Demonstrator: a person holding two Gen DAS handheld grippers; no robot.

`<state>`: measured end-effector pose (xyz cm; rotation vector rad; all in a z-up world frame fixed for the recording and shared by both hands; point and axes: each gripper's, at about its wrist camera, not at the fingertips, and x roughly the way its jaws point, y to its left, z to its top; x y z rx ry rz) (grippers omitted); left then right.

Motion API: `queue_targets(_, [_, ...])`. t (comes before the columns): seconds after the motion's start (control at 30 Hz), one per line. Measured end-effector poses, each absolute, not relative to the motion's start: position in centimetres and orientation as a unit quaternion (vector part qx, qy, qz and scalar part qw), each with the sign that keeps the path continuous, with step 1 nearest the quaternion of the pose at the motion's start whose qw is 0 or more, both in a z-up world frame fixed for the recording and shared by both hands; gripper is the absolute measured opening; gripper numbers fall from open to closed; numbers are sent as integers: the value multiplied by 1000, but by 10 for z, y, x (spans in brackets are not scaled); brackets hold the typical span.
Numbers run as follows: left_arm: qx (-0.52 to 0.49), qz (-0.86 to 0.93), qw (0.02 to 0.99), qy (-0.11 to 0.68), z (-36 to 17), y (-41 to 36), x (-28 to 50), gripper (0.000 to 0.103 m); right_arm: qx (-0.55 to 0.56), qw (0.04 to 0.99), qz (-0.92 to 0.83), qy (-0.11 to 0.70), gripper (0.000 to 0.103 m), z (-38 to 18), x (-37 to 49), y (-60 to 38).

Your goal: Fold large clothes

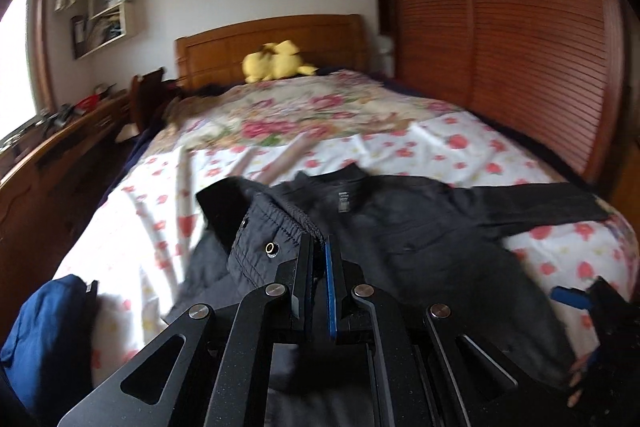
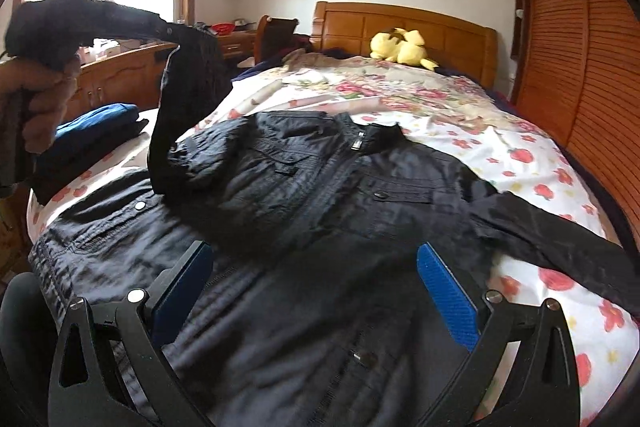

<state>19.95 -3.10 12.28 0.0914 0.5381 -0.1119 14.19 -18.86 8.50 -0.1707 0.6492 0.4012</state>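
A black jacket (image 2: 320, 195) lies face up on the flowered bed sheet (image 2: 540, 163), collar toward the headboard, its right sleeve (image 2: 560, 247) spread out flat. My left gripper (image 1: 318, 247) is shut on the jacket's left sleeve cuff (image 1: 272, 227) and holds it raised; from the right wrist view that sleeve (image 2: 184, 95) hangs lifted over the jacket's left side. My right gripper (image 2: 316, 283) is open and empty, hovering above the jacket's lower front.
A folded stack of blue and dark clothes (image 2: 88, 139) sits at the bed's left edge. A yellow plush toy (image 2: 400, 45) lies by the wooden headboard (image 2: 440, 27). A wooden desk (image 1: 60, 147) runs along the left; a slatted wardrobe (image 1: 520, 47) stands on the right.
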Motion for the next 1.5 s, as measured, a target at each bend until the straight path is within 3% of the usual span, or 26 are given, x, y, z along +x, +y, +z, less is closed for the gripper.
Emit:
queue_targets(0.47, [77,-87,951,286,100,-33,160,5,-61,929,162,326,102,90,136,-217])
queue_targets(0.6, [77,-83,948,298,97,-42,154,12,-67,927,165,331,102,89,140,-207])
queue_targets(0.67, [73,-77,949,297,98,-41,151,18,-72,924,168,335,102,86,142,-200])
queue_targets(0.73, [64,-77,950,296,95,-37,146,31,-77,922,172,337,102,83,144,-193])
queue_targets(0.9, [50,-69,953,290,80,-24,133,42,-87,917,180,345,102,73,147,-177])
queue_targets(1.27, [14,-51,958,281,61,-3,106,43,-77,892,223,384,102,41,155,-146])
queue_targets(1.5, [12,-45,961,273,62,-3,95,43,-72,868,258,418,95,16,160,-120])
